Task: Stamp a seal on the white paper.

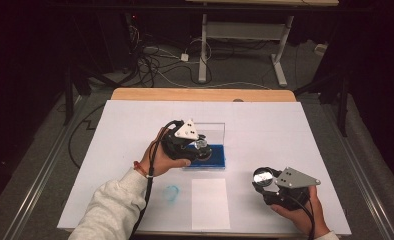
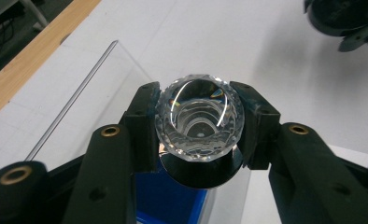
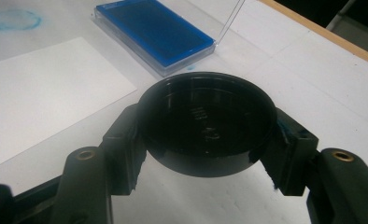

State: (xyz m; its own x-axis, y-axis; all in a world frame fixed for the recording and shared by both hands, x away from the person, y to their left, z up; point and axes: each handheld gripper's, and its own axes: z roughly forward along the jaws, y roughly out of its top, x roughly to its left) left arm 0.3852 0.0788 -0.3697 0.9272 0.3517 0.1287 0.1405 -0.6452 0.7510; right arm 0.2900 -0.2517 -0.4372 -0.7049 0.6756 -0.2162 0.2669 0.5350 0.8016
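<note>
The left gripper [image 2: 198, 126] pinches the crystal stamp [image 2: 199, 119] above the blue ink pad [image 1: 210, 155], the right gripper [image 3: 205, 140] clamps its black cap [image 3: 205, 121] aside, so inking appears done while stamping the paper [image 1: 210, 202] remains.

From my seat the white table top [image 1: 265, 130] is evenly lit from above while the room behind sits dark. Glare streaks the faceted crystal stamp [image 2: 200, 119] between the left gripper's [image 2: 198, 123] jaws; those jaws blur near the lens. Soft shadows fall underneath.
</note>
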